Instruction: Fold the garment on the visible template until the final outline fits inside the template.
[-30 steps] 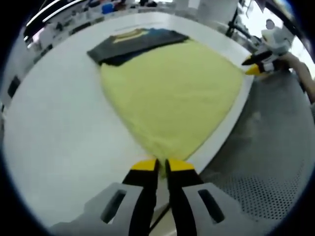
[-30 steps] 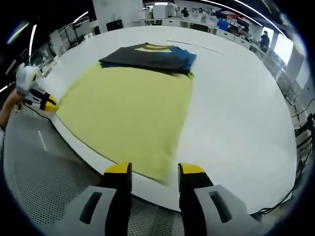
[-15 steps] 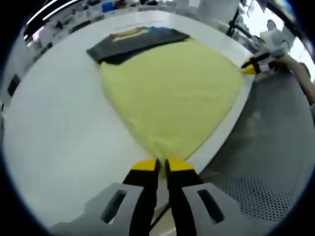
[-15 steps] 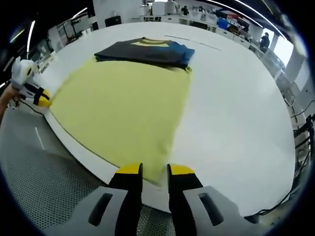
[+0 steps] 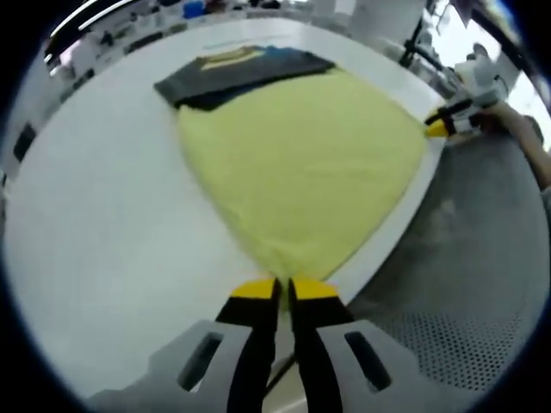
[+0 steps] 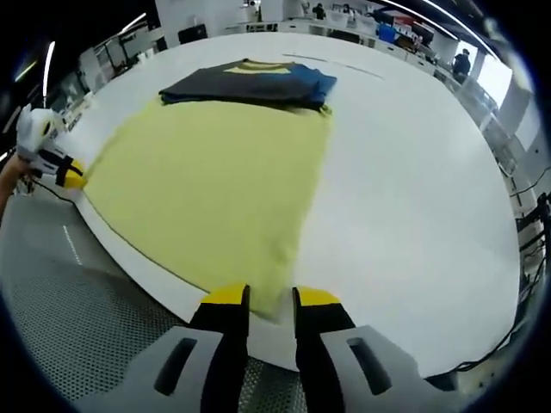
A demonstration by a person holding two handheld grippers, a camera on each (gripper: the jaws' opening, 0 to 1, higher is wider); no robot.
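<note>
The yellow garment (image 5: 306, 163) lies spread flat on the white worktop (image 5: 95, 232). The left tongs (image 5: 282, 288) and the right tongs (image 6: 271, 297) each pinch a near corner. The folded dark shirts (image 6: 250, 82) lie beyond. The right gripper view shows the worktop's bare far side.

yellow garment (image 5: 301, 163) corner hidden between tongs (image 5: 283, 287)

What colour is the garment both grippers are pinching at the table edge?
Pale yellow; the garment shows best in the right gripper view.
</note>
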